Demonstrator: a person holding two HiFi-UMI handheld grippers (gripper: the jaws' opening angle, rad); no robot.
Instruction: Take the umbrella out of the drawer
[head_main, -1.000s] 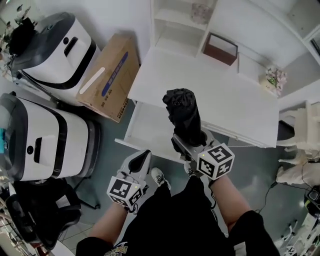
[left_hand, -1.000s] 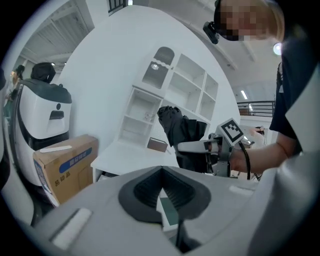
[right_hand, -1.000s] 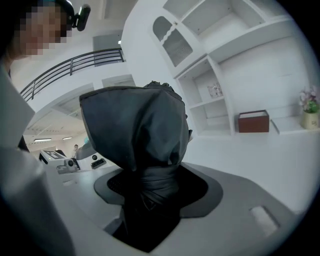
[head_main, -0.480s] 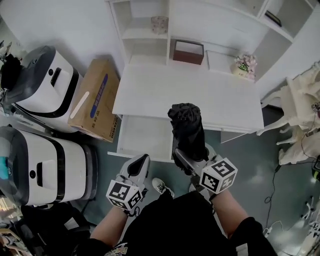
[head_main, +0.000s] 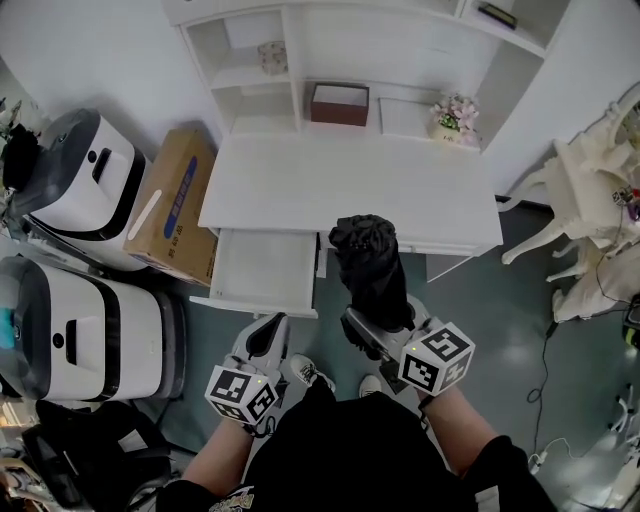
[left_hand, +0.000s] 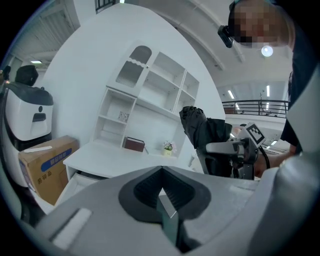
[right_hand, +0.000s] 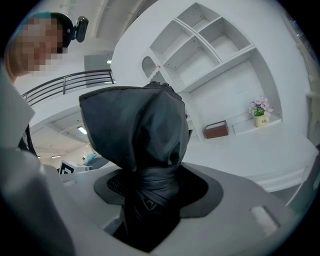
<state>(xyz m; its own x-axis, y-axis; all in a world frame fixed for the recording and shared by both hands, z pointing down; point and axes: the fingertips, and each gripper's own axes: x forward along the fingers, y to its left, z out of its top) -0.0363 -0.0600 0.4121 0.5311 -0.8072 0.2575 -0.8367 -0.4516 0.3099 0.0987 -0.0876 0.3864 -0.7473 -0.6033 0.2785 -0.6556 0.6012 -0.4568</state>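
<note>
In the head view, the right gripper (head_main: 378, 325) clamps the lower end of the folded black umbrella (head_main: 370, 262). The umbrella stands upright, clear of the drawer (head_main: 262, 272), and its top overlaps the front edge of the white desk (head_main: 350, 185). The drawer stands open under the desk's front left corner (a cardboard box (head_main: 170, 205) leans just to its left). The left gripper (head_main: 268, 335) sits near the drawer's front edge, not touching it. In the left gripper view, its jaws meet with nothing between them, and the umbrella rises at the right. In the right gripper view, the jaws squeeze the umbrella's strapped fabric, with bunched canopy above them.
</note>
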